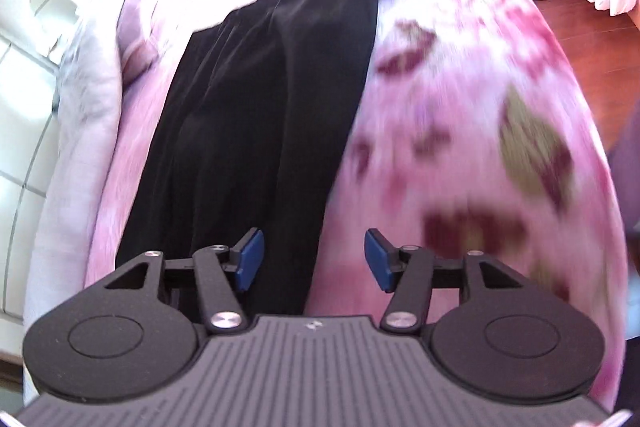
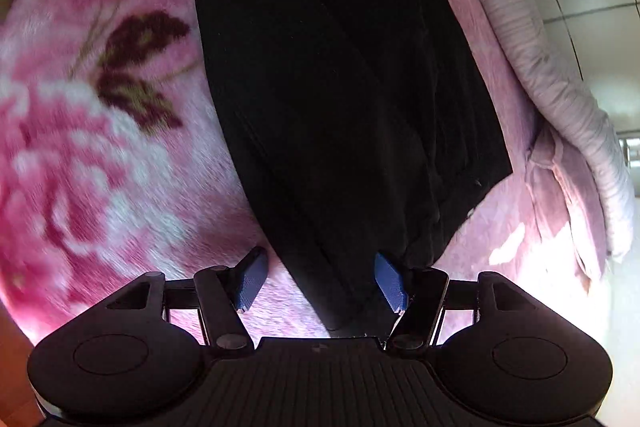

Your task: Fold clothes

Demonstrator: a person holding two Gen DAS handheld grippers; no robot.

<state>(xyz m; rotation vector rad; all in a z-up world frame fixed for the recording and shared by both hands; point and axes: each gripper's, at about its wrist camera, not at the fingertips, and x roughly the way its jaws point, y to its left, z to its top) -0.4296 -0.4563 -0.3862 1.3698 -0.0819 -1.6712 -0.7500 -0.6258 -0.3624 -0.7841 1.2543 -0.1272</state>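
Both grippers — left, right — wide open, empty, over long black garment on blanket: pinch hems squarely.

No readable text, labels, brand names, numbers or signs appeared in either wrist view. A small pale mark sat on the ribbed body of the left gripper, but it was too small and blurred to make out

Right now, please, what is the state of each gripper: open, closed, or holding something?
Left gripper: open, holding nothing, above the black garment.
Right gripper: open, the garment's end lies between its fingers, not clamped.
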